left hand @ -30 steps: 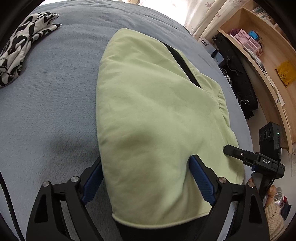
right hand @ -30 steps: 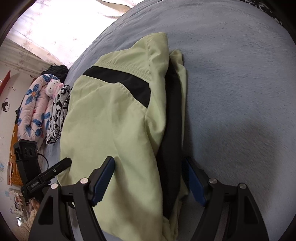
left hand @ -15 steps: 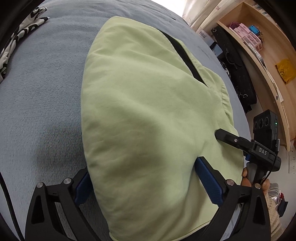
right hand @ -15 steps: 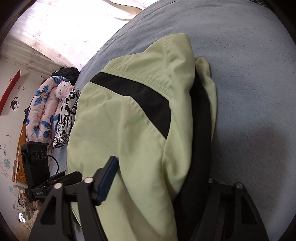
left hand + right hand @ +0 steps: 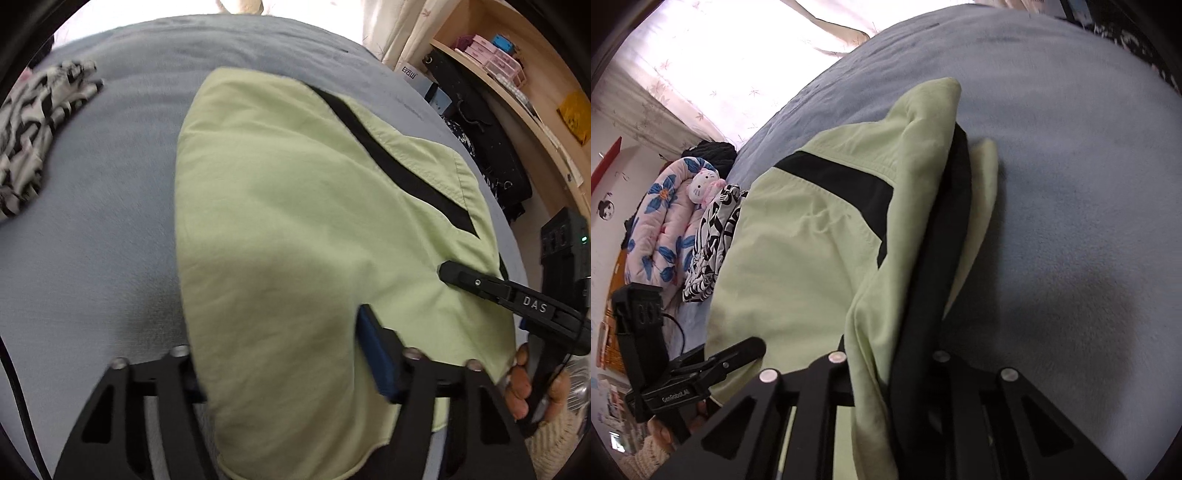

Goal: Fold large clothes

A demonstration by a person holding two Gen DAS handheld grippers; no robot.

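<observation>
Already the light green garment (image 5: 295, 229) lies doubled over on the grey-blue bedcover (image 5: 92, 236), its black stripe running diagonally toward the right of the left wrist view, so at least 1 fold looks done. In the right wrist view its layers stack at the centre: green on top, a black layer under it, another green flap beneath. What is left, as I judge it, is a further fold of the near edge over toward the far end, then smoothing.

Both tools sit at the garment's near edge, at the bottom of each frame. The left gripper (image 5: 284, 369) has just been closing; its blue pad at lower centre-right presses into the cloth, and the opposite finger is hidden behind the fabric at lower left, so a thick bunch of green cloth is pinched between them. The right gripper (image 5: 890, 373) has likewise been closing, and its jaws stand nearly together, clamped on the stacked green and black edge that runs down between them at bottom centre. Each tool also shows in the other's view, at the lower side edge, held by a hand (image 5: 524, 384).

A black-and-white patterned cloth (image 5: 33, 144) lies well apart at the upper left.
</observation>
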